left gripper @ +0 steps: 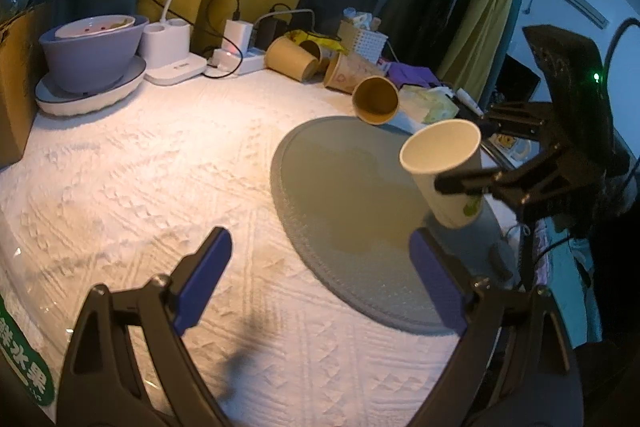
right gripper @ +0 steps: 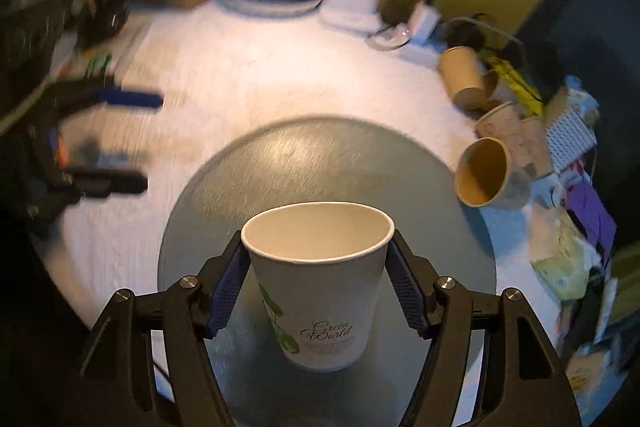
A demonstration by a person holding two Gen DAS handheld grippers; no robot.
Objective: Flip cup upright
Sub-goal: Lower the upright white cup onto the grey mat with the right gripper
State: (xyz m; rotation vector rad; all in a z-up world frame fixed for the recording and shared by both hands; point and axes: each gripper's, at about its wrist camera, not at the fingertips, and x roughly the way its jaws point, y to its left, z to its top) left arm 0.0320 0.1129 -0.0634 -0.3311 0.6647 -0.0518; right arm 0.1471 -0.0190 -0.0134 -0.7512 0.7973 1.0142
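Observation:
A white paper cup (right gripper: 320,287) with green print and the words "Green World" is held mouth-up, slightly tilted, over a round grey mat (right gripper: 304,163). My right gripper (right gripper: 318,279) is shut on the cup, one blue pad on each side just below the rim. In the left wrist view the cup (left gripper: 446,171) hangs a little above the right part of the mat (left gripper: 340,195), gripped by the right gripper (left gripper: 460,183). My left gripper (left gripper: 320,267) is open and empty above the white cloth, left of the mat.
A brown paper cup (left gripper: 376,99) lies on its side at the mat's far edge. More cups (left gripper: 292,59) lie behind it. A purple bowl on a plate (left gripper: 90,55), a white lamp base (left gripper: 172,55), chargers and a white basket (left gripper: 362,41) line the back.

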